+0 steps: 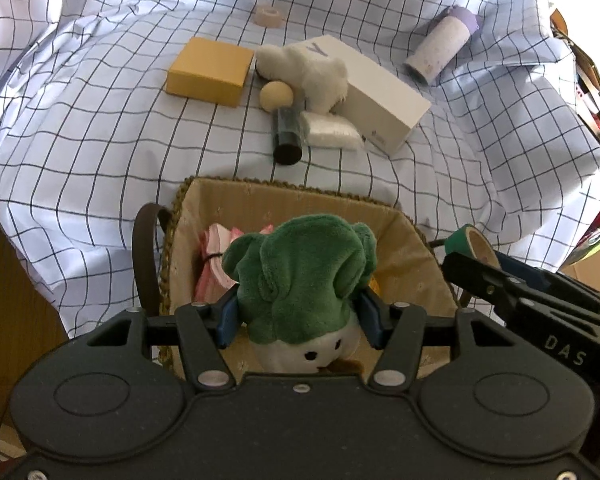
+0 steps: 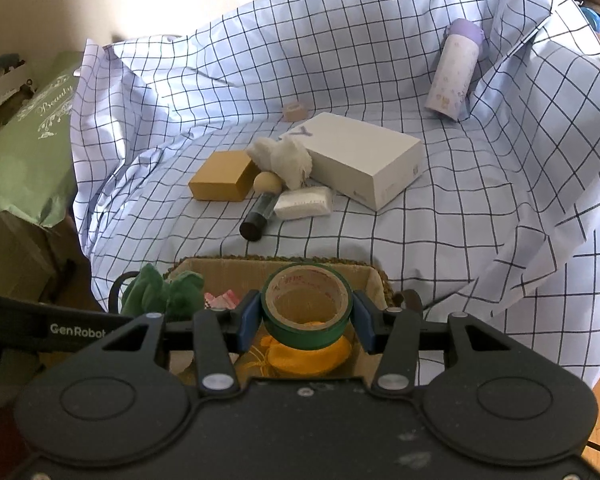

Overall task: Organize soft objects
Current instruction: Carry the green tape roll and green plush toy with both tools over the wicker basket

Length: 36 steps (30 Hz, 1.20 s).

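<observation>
My left gripper (image 1: 298,316) is shut on a green and white vegetable plush toy (image 1: 300,280) and holds it over the woven basket (image 1: 260,196). The toy also shows in the right wrist view (image 2: 160,290). My right gripper (image 2: 306,320) is shut on a green tape roll (image 2: 306,308) above the same basket (image 2: 376,276). The roll also shows in the left wrist view (image 1: 470,244). Pink cloth (image 1: 216,256) and a yellow item (image 2: 312,356) lie in the basket. A white plush (image 1: 304,68) lies farther off on the checked cloth.
On the checked cloth (image 1: 100,140) lie a yellow box (image 1: 210,70), a white box (image 1: 380,96), a beige ball (image 1: 276,96), a dark tube (image 1: 286,136), a white packet (image 1: 330,130), a purple bottle (image 1: 440,50) and a small pink roll (image 1: 268,16). A green bag (image 2: 24,132) stands left.
</observation>
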### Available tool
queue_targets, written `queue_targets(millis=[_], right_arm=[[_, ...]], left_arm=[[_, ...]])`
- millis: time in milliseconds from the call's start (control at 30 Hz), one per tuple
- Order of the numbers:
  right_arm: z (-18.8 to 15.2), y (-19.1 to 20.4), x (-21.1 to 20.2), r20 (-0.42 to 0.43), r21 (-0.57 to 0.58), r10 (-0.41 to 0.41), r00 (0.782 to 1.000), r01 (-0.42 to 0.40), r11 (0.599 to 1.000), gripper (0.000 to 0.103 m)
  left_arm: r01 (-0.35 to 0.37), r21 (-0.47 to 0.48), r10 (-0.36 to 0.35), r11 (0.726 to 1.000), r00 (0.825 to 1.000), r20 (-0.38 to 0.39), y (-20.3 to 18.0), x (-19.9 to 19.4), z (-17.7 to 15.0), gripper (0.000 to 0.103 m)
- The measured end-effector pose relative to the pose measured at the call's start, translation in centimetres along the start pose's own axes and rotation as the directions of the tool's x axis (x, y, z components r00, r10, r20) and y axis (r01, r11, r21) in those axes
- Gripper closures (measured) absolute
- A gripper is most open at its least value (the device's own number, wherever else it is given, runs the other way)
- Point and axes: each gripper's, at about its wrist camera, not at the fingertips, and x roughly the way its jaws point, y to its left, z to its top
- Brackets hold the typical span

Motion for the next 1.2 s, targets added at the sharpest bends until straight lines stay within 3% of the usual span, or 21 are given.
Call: queue_targets(millis=[1200], right_arm=[[0.1,0.0,2.5,-0.111,-0.004,0.009,0.994,-0.01,1.0,0.055]], left_arm=[[0.004,-0.008,-0.005,1.0,0.994,-0.111,1.1,2.2,-0.1,0.047]])
